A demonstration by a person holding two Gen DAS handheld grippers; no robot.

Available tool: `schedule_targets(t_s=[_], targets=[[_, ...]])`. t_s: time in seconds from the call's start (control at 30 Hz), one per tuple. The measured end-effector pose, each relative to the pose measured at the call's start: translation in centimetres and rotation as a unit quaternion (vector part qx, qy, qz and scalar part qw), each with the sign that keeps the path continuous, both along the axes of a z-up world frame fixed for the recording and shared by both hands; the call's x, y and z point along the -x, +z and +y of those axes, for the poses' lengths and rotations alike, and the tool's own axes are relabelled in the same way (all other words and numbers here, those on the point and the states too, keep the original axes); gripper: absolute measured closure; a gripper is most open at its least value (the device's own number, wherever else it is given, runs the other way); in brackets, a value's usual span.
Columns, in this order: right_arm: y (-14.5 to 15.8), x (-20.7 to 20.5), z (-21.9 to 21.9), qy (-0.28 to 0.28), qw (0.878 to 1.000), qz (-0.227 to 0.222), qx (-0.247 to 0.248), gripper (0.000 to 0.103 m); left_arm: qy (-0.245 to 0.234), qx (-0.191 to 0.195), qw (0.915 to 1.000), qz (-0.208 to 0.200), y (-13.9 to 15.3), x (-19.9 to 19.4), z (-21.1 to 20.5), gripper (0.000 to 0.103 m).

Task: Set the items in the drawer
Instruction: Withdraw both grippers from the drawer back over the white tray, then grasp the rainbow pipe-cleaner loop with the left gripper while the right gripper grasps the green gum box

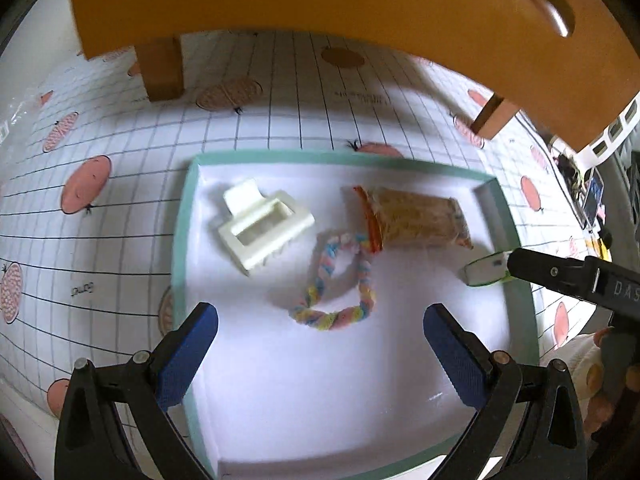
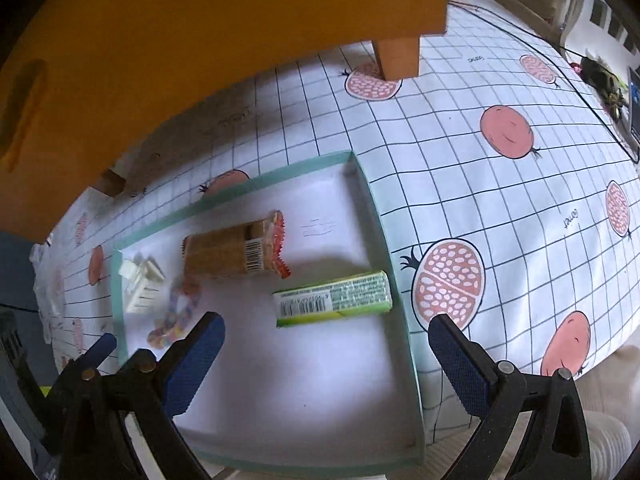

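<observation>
A white drawer with a teal rim (image 1: 180, 240) (image 2: 240, 197) lies on the table. Inside it are a white claw hair clip (image 1: 264, 228) (image 2: 142, 284), a clear snack packet with red crimped ends (image 1: 416, 220) (image 2: 232, 252), a pastel braided loop (image 1: 340, 284) (image 2: 176, 316) and a green gum pack (image 1: 486, 269) (image 2: 334, 296). My left gripper (image 1: 322, 314) hovers open over the drawer's middle, holding nothing. My right gripper (image 2: 327, 322) stands open just above the gum pack, which rests on the drawer floor by the right wall. One of its black fingers (image 1: 560, 276) overlaps the pack's end.
An orange wooden cabinet on short legs (image 1: 320, 0) (image 2: 200, 40) overhangs the far side of the drawer. A gridded tablecloth with pomegranates (image 1: 100, 140) (image 2: 500, 140) covers the table. Small clutter and a black cable (image 2: 600, 80) lie at the far right edge.
</observation>
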State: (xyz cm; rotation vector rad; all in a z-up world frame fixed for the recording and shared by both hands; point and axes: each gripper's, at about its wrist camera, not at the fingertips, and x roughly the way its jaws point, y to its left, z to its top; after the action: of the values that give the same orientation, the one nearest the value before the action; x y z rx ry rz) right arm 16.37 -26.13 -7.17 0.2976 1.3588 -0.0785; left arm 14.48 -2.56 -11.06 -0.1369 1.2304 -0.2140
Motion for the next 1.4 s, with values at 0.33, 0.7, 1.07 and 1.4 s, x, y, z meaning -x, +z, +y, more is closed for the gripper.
schedule_targets(t_s=[0.33,0.7,1.07,1.4], targets=[[-2.0,-1.5,1.1,0.021,0.999,0.024,0.038,0.014,-0.004,-0.006,0.9997,0.024,-1.7,-1.0,-0.7,0.010],[-1.6,-1.7,0.4,0.015,0.998,0.021,0.052,0.031,-0.015,-0.022,0.9991,0.031,-2.4,-1.5,-2.1,0.032],[-0.4,-1.3,1.2,0.035,0.999,0.005,0.038,0.036,-0.011,-0.029,0.9987,0.040,-2.4,-1.6,-2.4,0.034],[-1.9,-2.2,1.6,0.049,0.999,0.007,0.018,0.036,-0.011,-0.046,0.9979,0.044,-2.7,-1.9,-3.4,0.036]])
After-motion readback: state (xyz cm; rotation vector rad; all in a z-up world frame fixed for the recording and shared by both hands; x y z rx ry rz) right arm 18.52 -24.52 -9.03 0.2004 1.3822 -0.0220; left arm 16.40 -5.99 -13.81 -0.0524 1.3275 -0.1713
